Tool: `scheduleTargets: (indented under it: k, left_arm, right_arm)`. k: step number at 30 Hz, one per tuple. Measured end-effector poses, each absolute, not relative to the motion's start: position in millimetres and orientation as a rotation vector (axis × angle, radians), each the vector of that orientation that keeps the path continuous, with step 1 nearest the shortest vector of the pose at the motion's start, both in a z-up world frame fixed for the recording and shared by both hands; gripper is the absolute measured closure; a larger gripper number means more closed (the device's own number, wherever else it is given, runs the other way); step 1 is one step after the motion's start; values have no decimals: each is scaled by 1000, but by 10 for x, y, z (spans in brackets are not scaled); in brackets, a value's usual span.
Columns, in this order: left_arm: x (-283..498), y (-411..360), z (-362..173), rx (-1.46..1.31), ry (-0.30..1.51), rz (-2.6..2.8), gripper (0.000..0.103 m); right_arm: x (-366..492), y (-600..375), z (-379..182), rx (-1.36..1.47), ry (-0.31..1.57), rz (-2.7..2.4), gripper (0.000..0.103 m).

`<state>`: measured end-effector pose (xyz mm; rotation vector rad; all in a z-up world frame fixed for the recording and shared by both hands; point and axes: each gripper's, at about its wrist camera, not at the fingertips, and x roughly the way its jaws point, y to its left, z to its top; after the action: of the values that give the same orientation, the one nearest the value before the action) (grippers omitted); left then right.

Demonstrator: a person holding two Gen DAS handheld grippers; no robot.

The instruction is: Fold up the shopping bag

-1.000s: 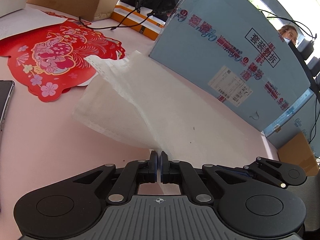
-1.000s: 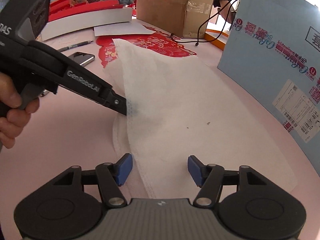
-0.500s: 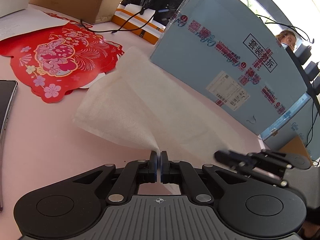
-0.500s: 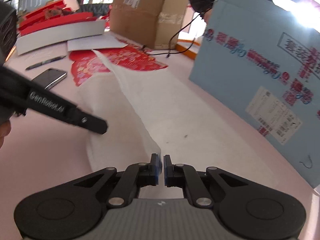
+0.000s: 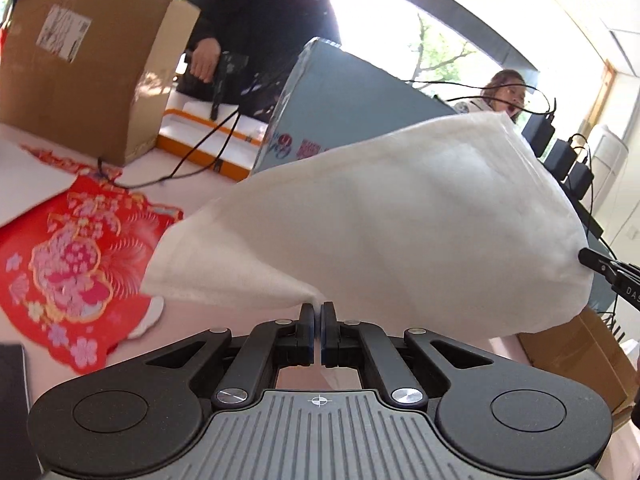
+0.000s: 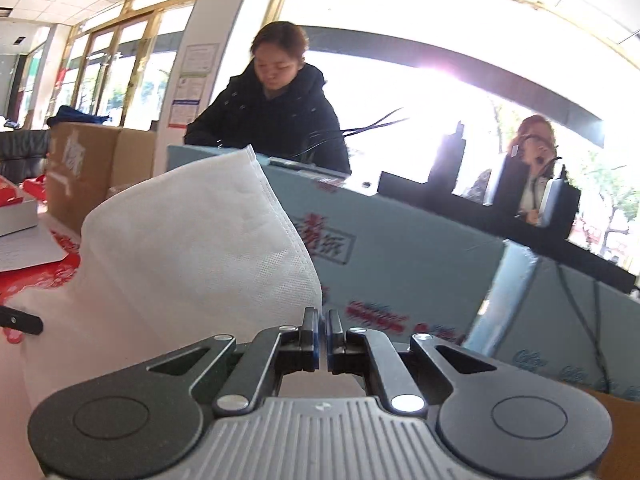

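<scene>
The white non-woven shopping bag [image 5: 400,216] hangs lifted above the pink table, billowing between both grippers. My left gripper [image 5: 318,312] is shut on one near corner of it. In the left wrist view the tip of the right gripper [image 5: 590,260] pinches the bag's edge at the far right. In the right wrist view my right gripper [image 6: 322,318] is shut on a stitched corner of the bag [image 6: 192,240], which rises to the left. The left gripper's tip [image 6: 20,322] shows at the left edge, against the fabric.
A big blue carton [image 5: 340,116] stands on edge just behind the bag. A red paper cutout [image 5: 76,264] lies on the table at the left, a brown cardboard box [image 5: 80,76] behind it. A person in a dark jacket [image 6: 276,120] works across the table.
The right gripper closed on the bag's near edge. Both grippers then rose and tipped upward, lifting the bag off the table so it now hangs in the air.
</scene>
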<state>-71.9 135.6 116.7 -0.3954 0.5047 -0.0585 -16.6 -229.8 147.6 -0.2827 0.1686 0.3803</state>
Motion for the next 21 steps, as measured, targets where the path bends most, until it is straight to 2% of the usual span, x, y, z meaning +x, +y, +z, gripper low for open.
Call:
scheduleTargets:
  k: [9, 10, 12, 13, 14, 15, 16, 21]
  left_arm:
    - [-540, 1494, 1720, -279, 523, -203, 101]
    - [-526, 1484, 1714, -271, 532, -209, 101]
    - [-507, 1445, 1624, -274, 558, -217, 101]
    - [-499, 1421, 1564, -279, 572, -220, 101]
    - [-498, 1398, 1504, -287, 584, -221, 101]
    - [-506, 1378, 1444, -301, 591, -220, 101]
    - [-514, 1358, 1384, -315, 599, -218, 101]
    - [-515, 1276, 1149, -374, 633, -214, 101]
  right_arm:
    - [-392, -3182, 1796, -138, 206, 265, 99]
    - [-400, -3227, 1765, -143, 224, 292, 96]
    - [-414, -3269, 1657, -124, 279, 366, 87]
    - [-403, -3243, 1553, -108, 321, 416, 66]
    - [-362, -3178, 1415, -92, 372, 478, 35]
    - [-320, -3087, 1255, -80, 416, 531, 23]
    - [-288, -2981, 1099, -75, 448, 569, 18]
    - [-303, -2242, 563, -209, 537, 714, 19]
